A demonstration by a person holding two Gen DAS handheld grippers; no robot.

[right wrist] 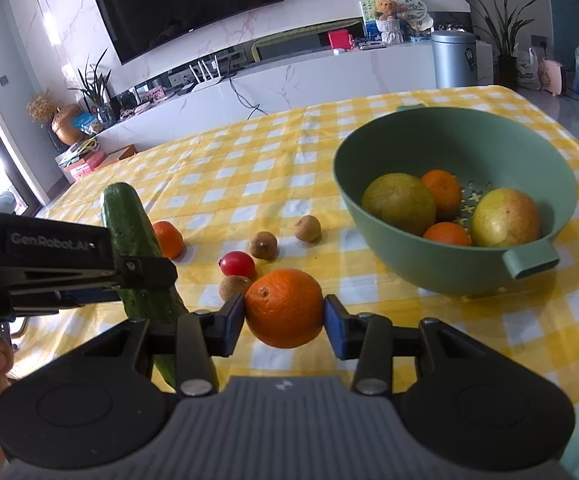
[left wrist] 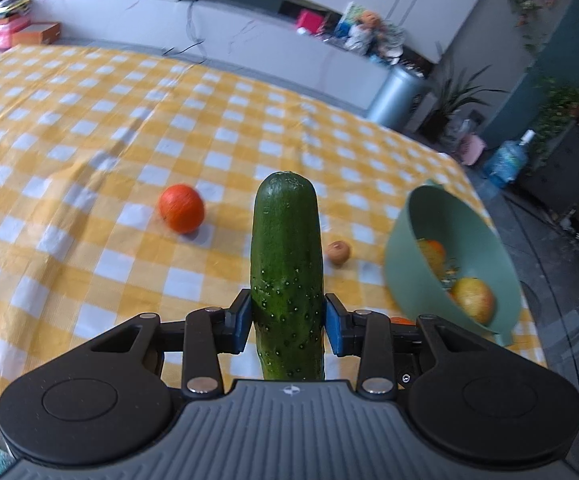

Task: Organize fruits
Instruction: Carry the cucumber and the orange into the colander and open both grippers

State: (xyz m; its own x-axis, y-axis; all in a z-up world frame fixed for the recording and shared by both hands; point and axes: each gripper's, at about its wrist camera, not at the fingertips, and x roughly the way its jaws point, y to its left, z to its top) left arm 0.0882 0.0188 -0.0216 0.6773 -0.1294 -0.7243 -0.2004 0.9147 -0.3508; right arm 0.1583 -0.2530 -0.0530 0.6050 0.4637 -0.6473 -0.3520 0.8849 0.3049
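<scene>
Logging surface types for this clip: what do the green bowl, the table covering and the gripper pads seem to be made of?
Green bowl: likely matte plastic; uniform sage colour, moulded tab handle, cut-out drain holes in its base.
Table covering: yellow-and-white check, thin fabric or coated cloth; it shows creases and fold lines, with a slight sheen.
Pads: blue, probably rubber or soft plastic; dull finish, pressed flat against the cucumber.

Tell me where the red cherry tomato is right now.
In the right wrist view, the cherry tomato lies on the checked tablecloth, left of centre, between two small brown fruits.
</scene>
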